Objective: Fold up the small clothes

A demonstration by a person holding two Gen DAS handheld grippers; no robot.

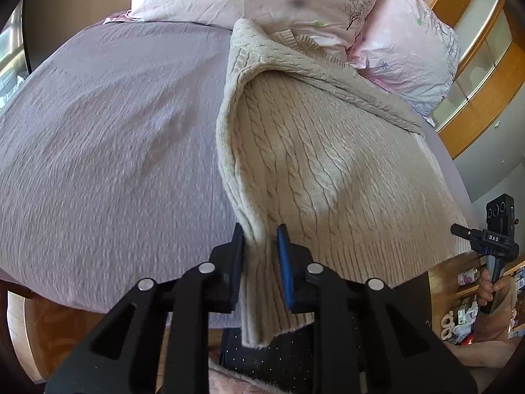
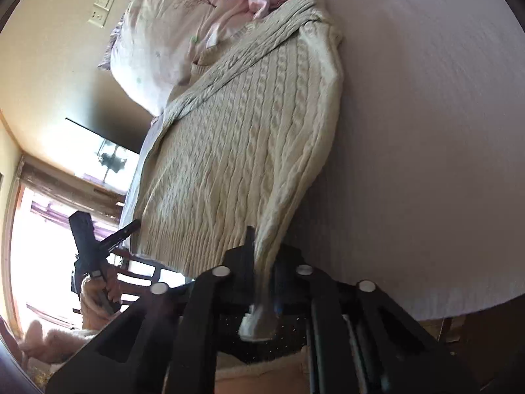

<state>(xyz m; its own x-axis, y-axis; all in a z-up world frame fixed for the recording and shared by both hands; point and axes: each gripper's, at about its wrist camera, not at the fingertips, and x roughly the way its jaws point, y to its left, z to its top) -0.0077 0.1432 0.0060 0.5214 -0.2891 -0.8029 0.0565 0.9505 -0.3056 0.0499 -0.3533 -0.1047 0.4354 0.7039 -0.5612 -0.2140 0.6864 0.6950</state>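
- left gripper (image 1: 261, 239): jaws pinch the sweater (image 1: 321, 164) hem corner.
- right gripper (image 2: 262, 256): jaws clamp the other corner.
- risk: heavy knit could slip out or sag unevenly over the bed (image 1: 98, 131).

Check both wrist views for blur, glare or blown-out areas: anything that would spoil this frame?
Left wrist view: bedspread smeared by motion blur, cable-knit sweater sharper, with a bright sun patch. Right wrist view: window at lower left blown out; sweater fabric in the right gripper blurred.
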